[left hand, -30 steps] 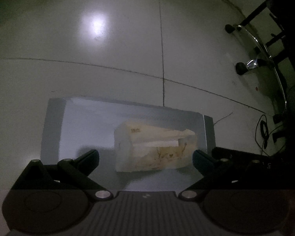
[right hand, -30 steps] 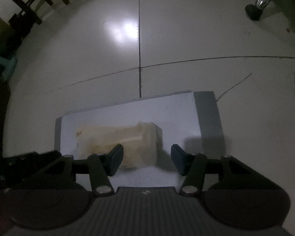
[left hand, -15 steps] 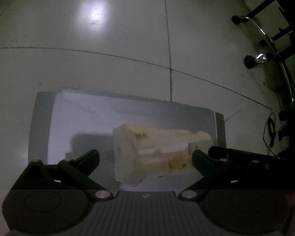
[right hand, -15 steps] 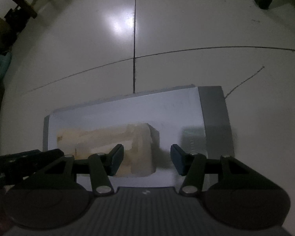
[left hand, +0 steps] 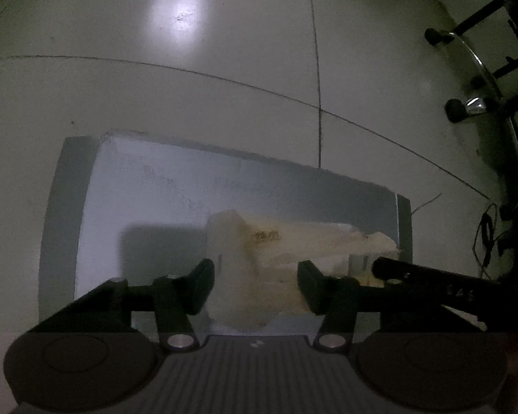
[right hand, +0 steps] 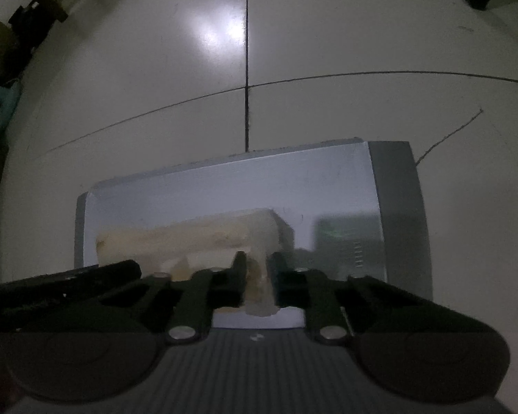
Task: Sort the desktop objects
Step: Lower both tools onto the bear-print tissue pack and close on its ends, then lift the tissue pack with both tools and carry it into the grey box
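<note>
A soft pack of tissues [left hand: 259, 269], cream-coloured with faint brown print, lies on a pale grey board [left hand: 176, 189] with darker grey end strips, set on a glossy white tiled floor [left hand: 155, 79]. Both grippers have hold of the pack at opposite ends. The left gripper [left hand: 255, 284] has its fingers either side of the pack's near end, moderately apart, with the crumpled wrapper filling the gap between them; whether the pads truly press it cannot be told for sure. In the right wrist view, the right gripper [right hand: 257, 277] is closed nearly all the way, pinching a narrow fold of the pack [right hand: 197, 238] between its fingers. Each camera sees the other gripper's dark finger reaching in from the side. Chair castors [left hand: 456, 108] and a thin cable [left hand: 487, 231] sit on the floor to the right.
</note>
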Available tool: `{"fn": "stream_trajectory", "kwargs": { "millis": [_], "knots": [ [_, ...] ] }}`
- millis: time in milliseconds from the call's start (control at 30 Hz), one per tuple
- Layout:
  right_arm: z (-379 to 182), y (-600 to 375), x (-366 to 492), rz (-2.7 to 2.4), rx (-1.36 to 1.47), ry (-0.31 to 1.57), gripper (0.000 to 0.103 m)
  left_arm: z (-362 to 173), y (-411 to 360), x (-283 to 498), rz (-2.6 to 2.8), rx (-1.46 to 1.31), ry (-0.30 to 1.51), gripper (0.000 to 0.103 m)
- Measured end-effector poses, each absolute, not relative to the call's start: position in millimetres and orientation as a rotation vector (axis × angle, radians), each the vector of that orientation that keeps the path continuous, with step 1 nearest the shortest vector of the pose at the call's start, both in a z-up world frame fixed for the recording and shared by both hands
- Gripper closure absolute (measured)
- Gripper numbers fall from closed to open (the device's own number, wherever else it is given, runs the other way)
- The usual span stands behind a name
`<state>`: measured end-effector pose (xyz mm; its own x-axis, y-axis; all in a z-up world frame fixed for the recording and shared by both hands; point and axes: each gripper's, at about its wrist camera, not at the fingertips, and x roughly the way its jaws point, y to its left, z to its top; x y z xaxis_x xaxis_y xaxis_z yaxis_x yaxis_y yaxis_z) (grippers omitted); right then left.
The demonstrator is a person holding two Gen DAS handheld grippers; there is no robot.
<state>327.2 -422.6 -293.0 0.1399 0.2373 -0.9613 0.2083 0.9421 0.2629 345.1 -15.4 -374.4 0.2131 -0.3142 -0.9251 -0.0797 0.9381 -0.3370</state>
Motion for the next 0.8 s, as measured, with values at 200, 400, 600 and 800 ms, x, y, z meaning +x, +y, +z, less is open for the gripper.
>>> {"fn": "stream_trajectory", "kwargs": {
  "millis": [200, 400, 600, 800],
  "knots": [
    [-289, -423, 325, 0.017, 0.375, 1.437, 0.093, -368, -17, 342, -0.168, -0.310, 1.319, 0.089],
    [-277, -423, 325, 0.015, 0.377, 1.427, 0.094, -356, -21, 340, -0.173, -0.276, 1.312, 0.093],
    [-247, -420, 324, 0.024, 0.351, 1.423, 0.094, -329, -18, 336, -0.171, -0.275, 1.323, 0.093],
    [-209, -404, 303, 0.053, 0.283, 1.430, 0.094, -299, -10, 301, -0.173, -0.259, 1.319, 0.093]
  ]
}}
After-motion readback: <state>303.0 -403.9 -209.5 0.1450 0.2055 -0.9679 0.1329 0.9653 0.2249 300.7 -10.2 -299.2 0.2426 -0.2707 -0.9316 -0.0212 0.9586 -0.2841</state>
